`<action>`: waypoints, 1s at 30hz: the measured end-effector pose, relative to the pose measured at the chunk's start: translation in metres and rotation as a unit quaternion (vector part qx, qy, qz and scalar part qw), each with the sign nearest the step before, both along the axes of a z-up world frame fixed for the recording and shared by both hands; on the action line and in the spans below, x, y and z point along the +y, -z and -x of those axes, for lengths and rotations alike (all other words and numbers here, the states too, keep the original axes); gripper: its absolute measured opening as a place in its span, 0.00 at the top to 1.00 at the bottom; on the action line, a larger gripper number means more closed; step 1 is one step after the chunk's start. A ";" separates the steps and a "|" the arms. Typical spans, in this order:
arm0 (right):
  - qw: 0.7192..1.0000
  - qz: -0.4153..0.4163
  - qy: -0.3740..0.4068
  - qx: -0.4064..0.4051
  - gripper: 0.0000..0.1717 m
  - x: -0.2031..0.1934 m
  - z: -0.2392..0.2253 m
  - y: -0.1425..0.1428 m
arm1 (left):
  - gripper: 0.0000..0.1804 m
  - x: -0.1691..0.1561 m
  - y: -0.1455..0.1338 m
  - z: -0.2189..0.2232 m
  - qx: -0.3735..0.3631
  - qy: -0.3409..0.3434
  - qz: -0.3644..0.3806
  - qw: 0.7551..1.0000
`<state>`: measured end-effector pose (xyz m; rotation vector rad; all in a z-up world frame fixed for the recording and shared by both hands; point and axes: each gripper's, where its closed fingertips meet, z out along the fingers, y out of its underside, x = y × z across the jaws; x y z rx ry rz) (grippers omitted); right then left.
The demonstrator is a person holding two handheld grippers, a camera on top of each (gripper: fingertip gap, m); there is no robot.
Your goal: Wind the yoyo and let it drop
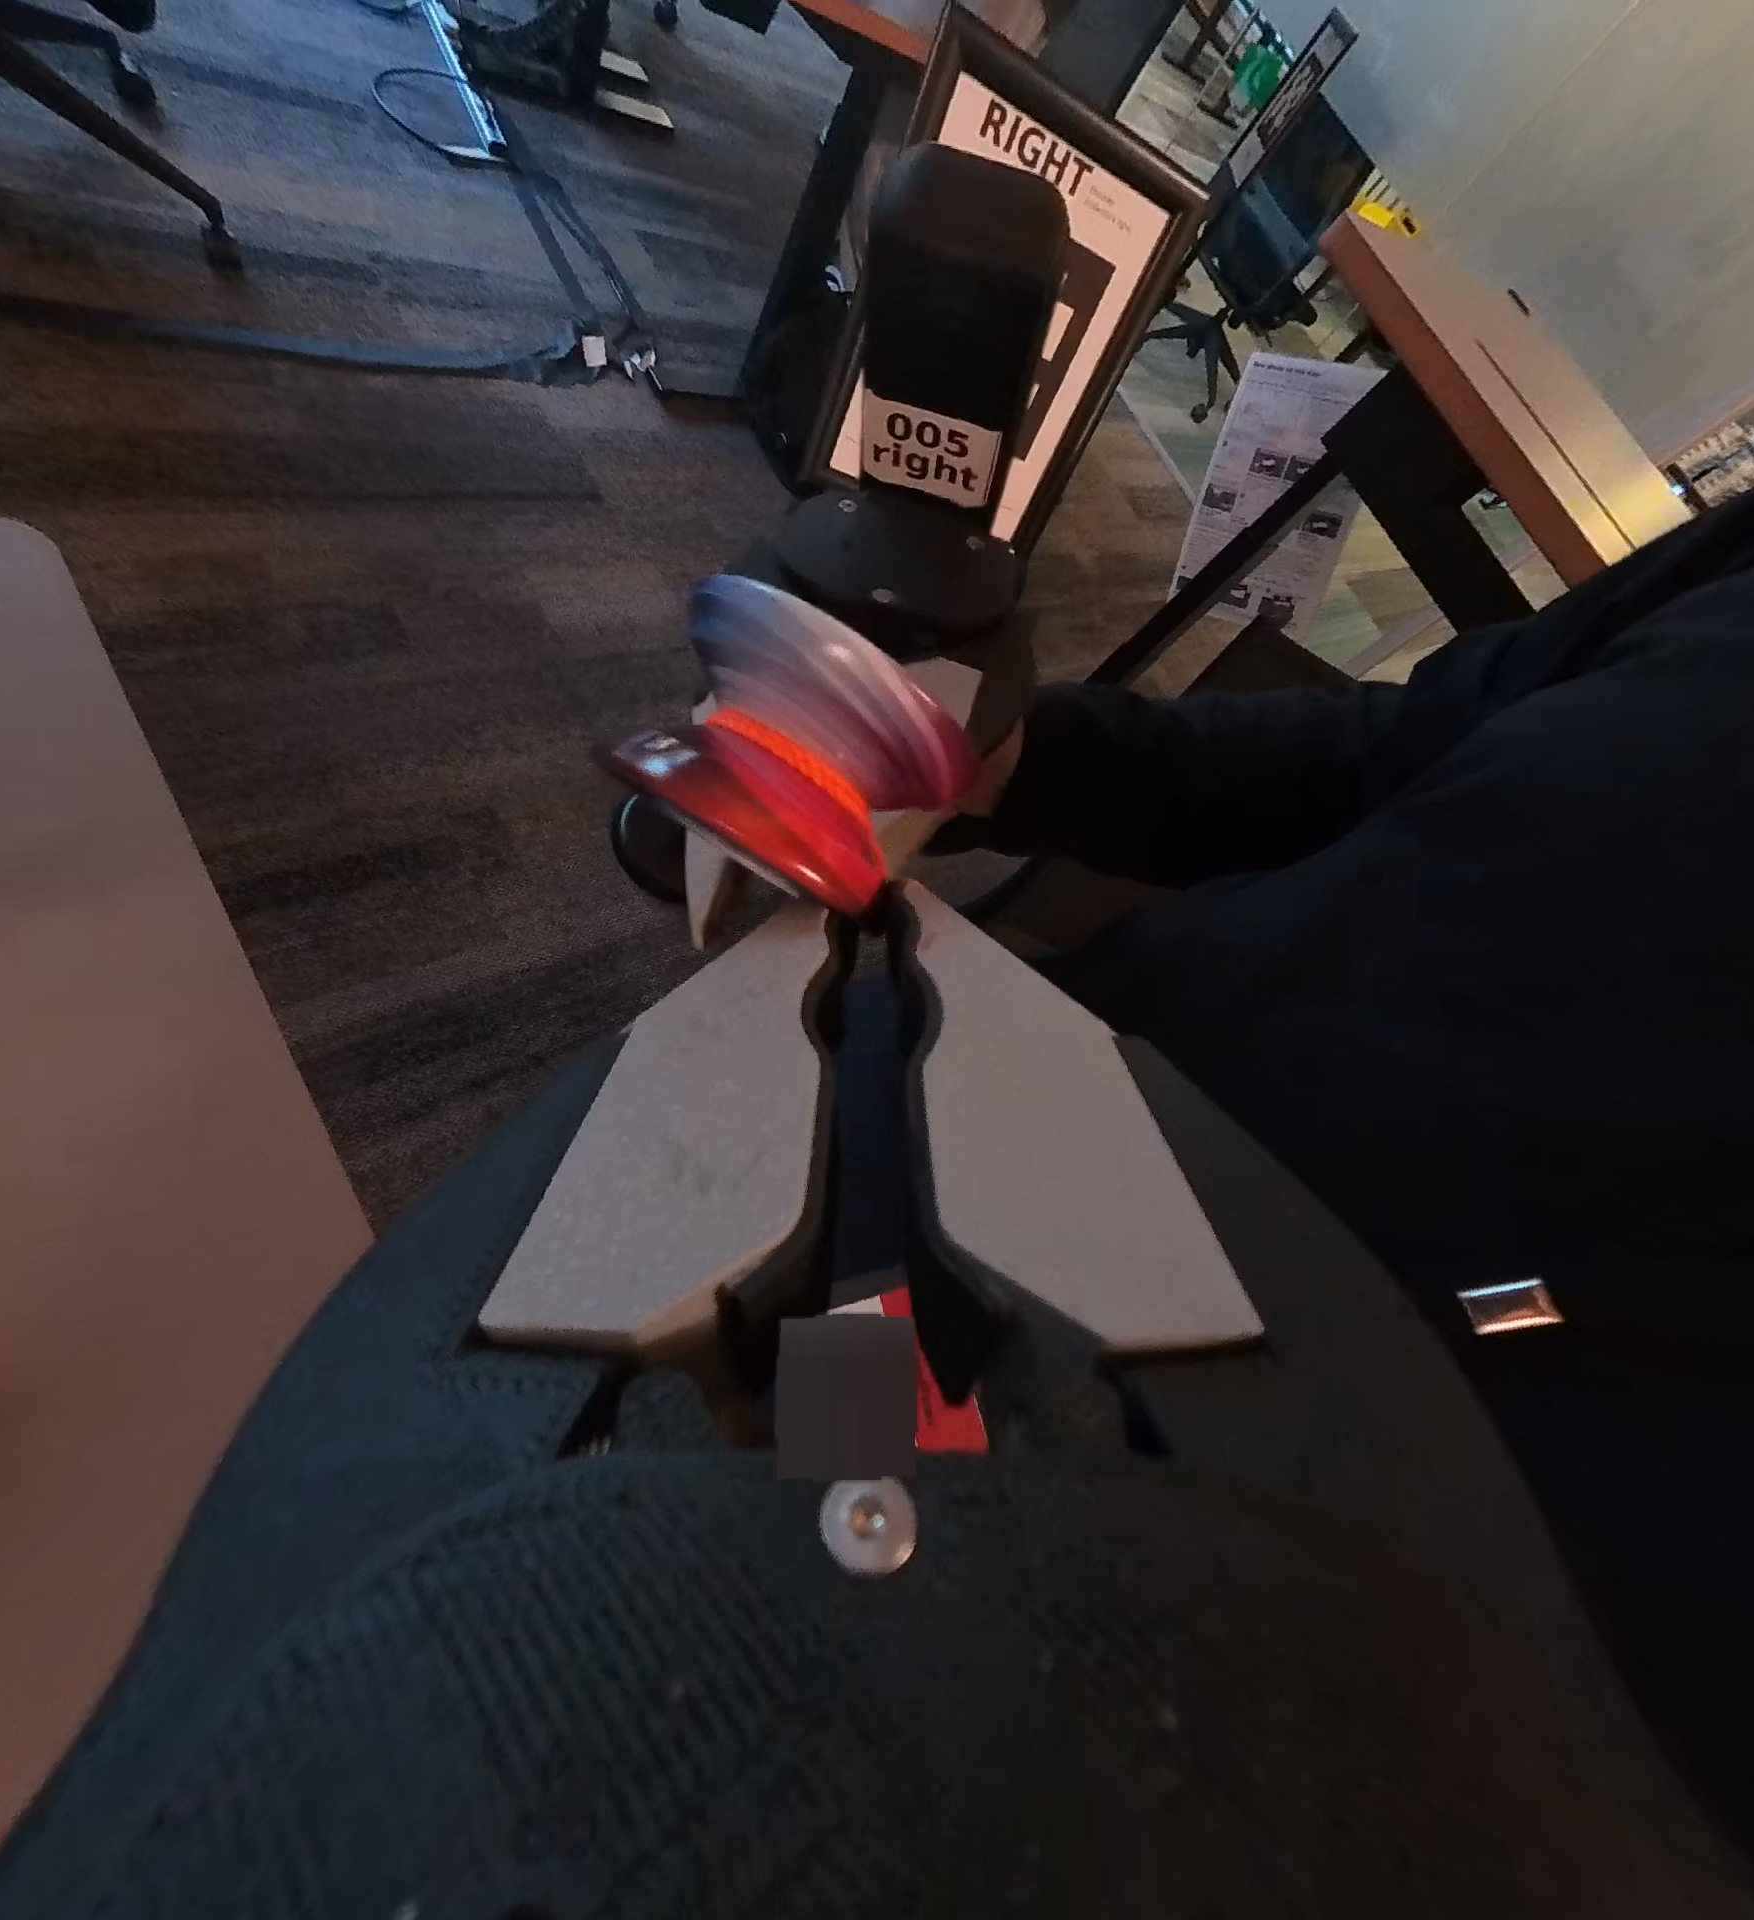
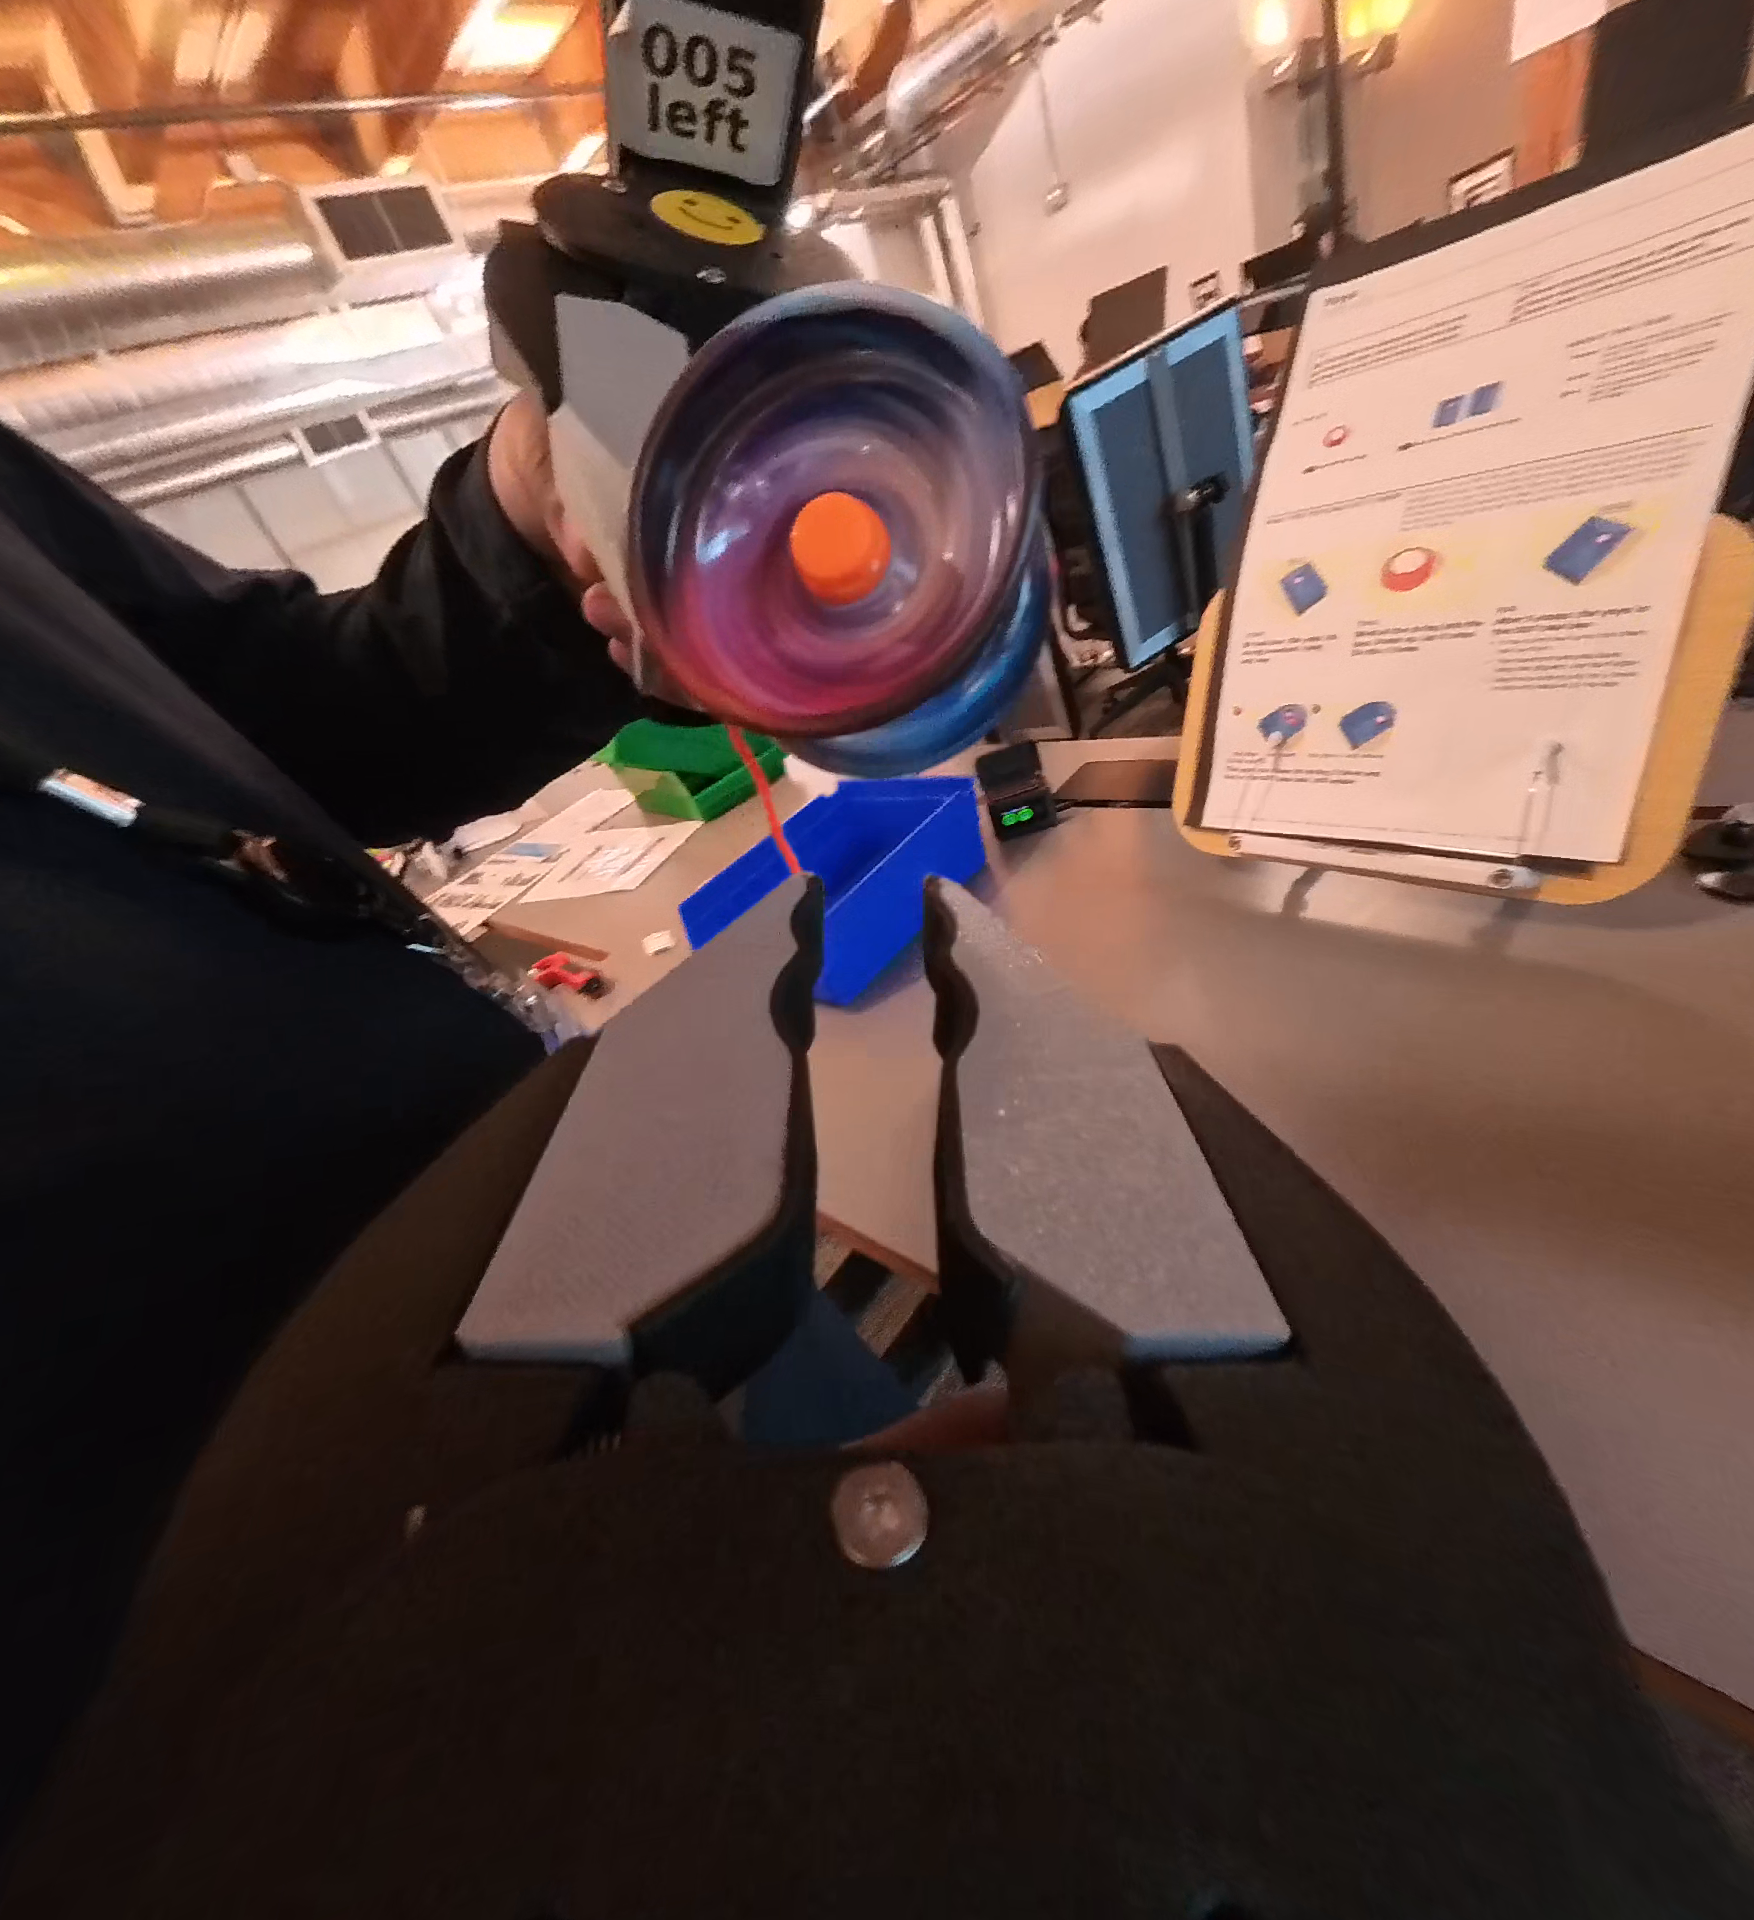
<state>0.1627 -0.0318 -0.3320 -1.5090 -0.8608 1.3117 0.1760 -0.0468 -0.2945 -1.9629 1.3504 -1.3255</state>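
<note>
Yoyo point(image 2: 831, 540) was in the air, off the tabletop point(image 2: 1268, 1039), right at the tips of the left gripper point(image 1: 868, 930) and just beyond the right gripper point(image 2: 868, 894). Its faces were smeared, so it was probably turning. Orange string point(image 2: 764, 800) was packed in the groove, with one strand running down to the right gripper.

Left fingers were clenched, tips together, with the yoyo's red rim against them. I could not tell whether they nipped the string. Right fingers were released, with a clear gap. The strand met the outer tip of the finger nearer the person's body and did not pass between the pads.

Step judged: winding, drop not yet made. To do it well:
- keep the strand taut and in line with the groove so the turns do not ride over the rim
- keep the yoyo's axle level
- let go only above open space

Room: blue bin point(image 2: 883, 862) and green bin point(image 2: 696, 774) sat under and behind the yoyo. A sheet on a clipboard stand point(image 2: 1475, 582) was to the far side. The left wrist view showed the tabletop edge point(image 1: 73, 935) with bare carpet point(image 1: 385, 727) beside it. That looked the better place to drop, clear of bins and edge.
</note>
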 end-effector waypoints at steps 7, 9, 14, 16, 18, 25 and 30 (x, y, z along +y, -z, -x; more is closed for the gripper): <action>0.996 -0.059 0.062 -0.021 0.92 0.013 -0.001 -0.007 | 0.99 -0.001 -0.004 -0.001 -0.001 0.000 0.008 1.000; 0.995 -0.069 0.065 -0.030 0.92 0.014 0.000 -0.005 | 0.99 0.000 -0.005 -0.002 0.001 -0.002 0.006 1.000; 0.993 -0.094 0.059 -0.040 0.94 0.011 0.001 -0.007 | 0.99 0.003 -0.006 -0.001 0.006 -0.006 0.002 1.000; 0.994 -0.097 0.045 -0.029 0.95 0.006 0.002 -0.012 | 0.99 0.008 -0.003 0.000 0.015 -0.016 -0.006 1.000; 0.994 -0.100 0.035 -0.025 0.94 0.001 0.003 -0.014 | 0.99 0.012 0.001 0.002 0.021 -0.025 -0.011 0.999; 0.983 -0.144 0.103 -0.042 0.88 0.008 0.001 -0.015 | 0.99 0.014 0.002 0.000 0.017 -0.033 0.006 0.999; 0.952 -0.228 0.181 -0.093 0.86 0.011 -0.003 -0.015 | 0.99 0.015 0.000 -0.001 0.003 -0.038 0.034 0.999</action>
